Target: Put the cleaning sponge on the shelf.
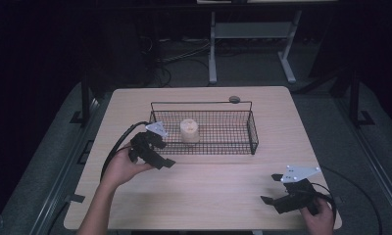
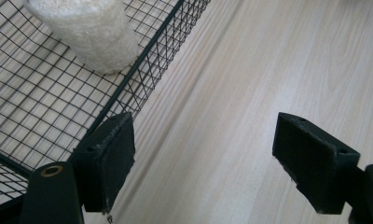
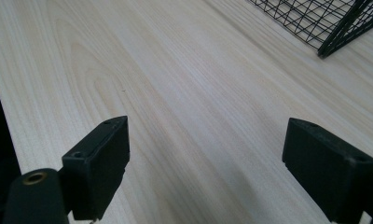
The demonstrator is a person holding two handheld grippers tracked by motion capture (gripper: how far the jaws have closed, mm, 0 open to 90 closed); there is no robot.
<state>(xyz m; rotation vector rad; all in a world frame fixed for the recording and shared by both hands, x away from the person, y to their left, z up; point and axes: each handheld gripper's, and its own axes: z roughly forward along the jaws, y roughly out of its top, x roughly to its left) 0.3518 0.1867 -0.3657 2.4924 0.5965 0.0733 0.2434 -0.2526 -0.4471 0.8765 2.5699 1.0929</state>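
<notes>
The left hand-held gripper (image 1: 157, 155) is hovering wide open and empty just beside the wire basket (image 1: 253, 132); the right hand-held gripper (image 1: 278, 196), also agape, is idling apart. The pale cylinder (image 1: 189, 130) is standing inside the basket on the desk (image 1: 223, 196). Reaching over the rim squarely looks best.

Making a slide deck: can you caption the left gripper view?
Open left gripper beside the wire basket holding a white cylinder, on the wooden table.
</notes>
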